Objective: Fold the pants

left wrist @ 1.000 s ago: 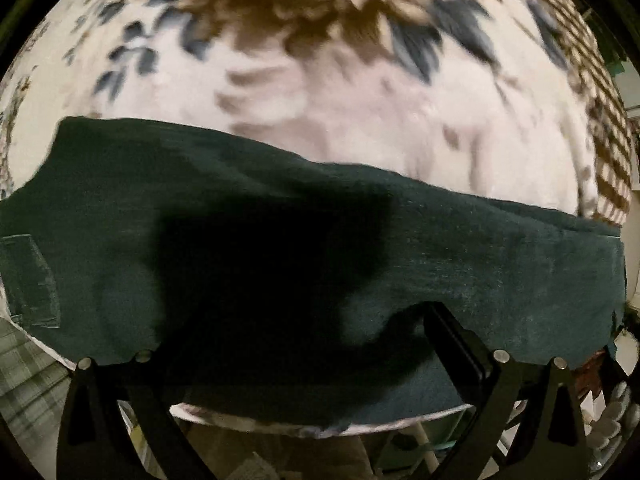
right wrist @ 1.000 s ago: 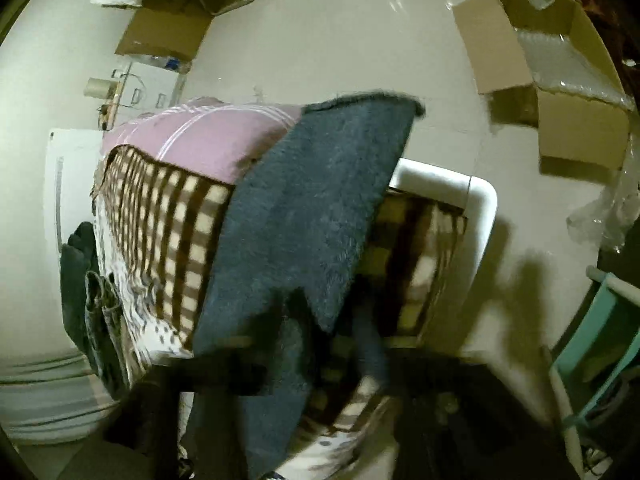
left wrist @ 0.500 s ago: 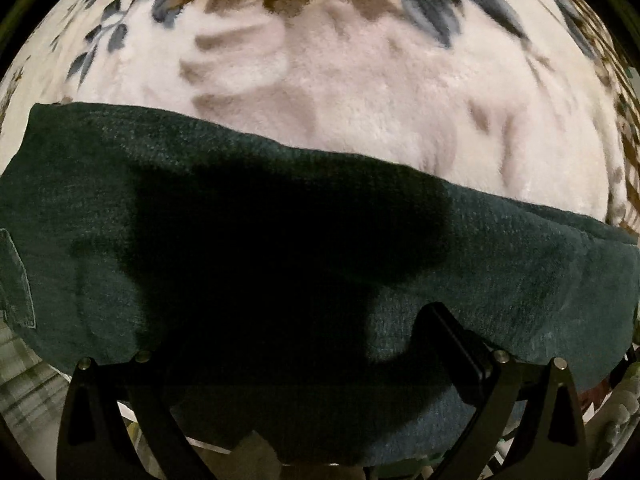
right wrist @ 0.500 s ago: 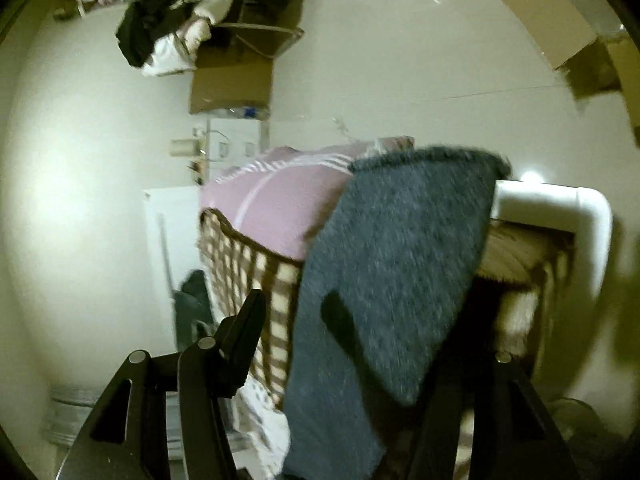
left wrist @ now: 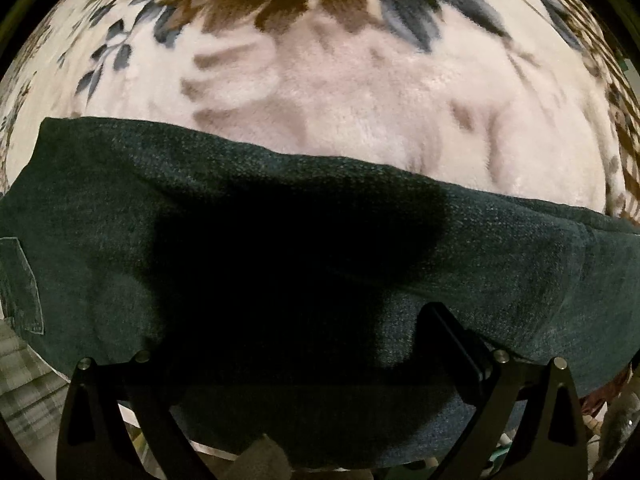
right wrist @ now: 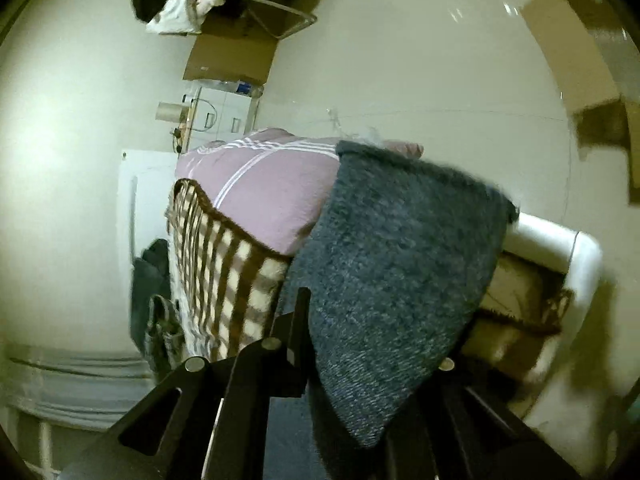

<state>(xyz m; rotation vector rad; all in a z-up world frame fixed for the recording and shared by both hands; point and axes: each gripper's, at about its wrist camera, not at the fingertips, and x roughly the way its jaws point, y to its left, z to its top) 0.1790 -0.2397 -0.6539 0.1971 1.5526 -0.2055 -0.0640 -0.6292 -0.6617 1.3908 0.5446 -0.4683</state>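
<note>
- My right tool [right wrist: 360, 360] sits at the bottom centre of the right wrist view; its jaws are closing, with a thick fold of the pants [right wrist: 400, 280] between them, and the cloth already looks pinched and lifted
- From that grip the blue-grey fabric fans upward to the middle right of the frame, its far edge hanging in front of the bed
- My left tool [left wrist: 288, 344] fills the bottom of the left wrist view; the right finger [left wrist: 452, 340] lies on the cloth, but the other tip is lost in deep shadow, so I cannot tell whether it is spread or pinching
- Under the left tool the same dark pants [left wrist: 280, 220] lie as a broad flat band across the lower half of the frame, a sewn pocket [left wrist: 20, 284] showing at the left edge
- Beyond the band, the upper half shows the floral blanket [left wrist: 340, 80] on the bed
- In the right view a pink striped pillow [right wrist: 260, 188] sits centre left, with a brown checked blanket [right wrist: 224, 264] below it
- A white bed frame [right wrist: 568, 248] shows at the right, and cardboard boxes [right wrist: 232, 56] lie on the floor at the top
- My judgement: one part is laid flat, one end is raised for folding over; the fold itself and the final smoothing remain
</note>
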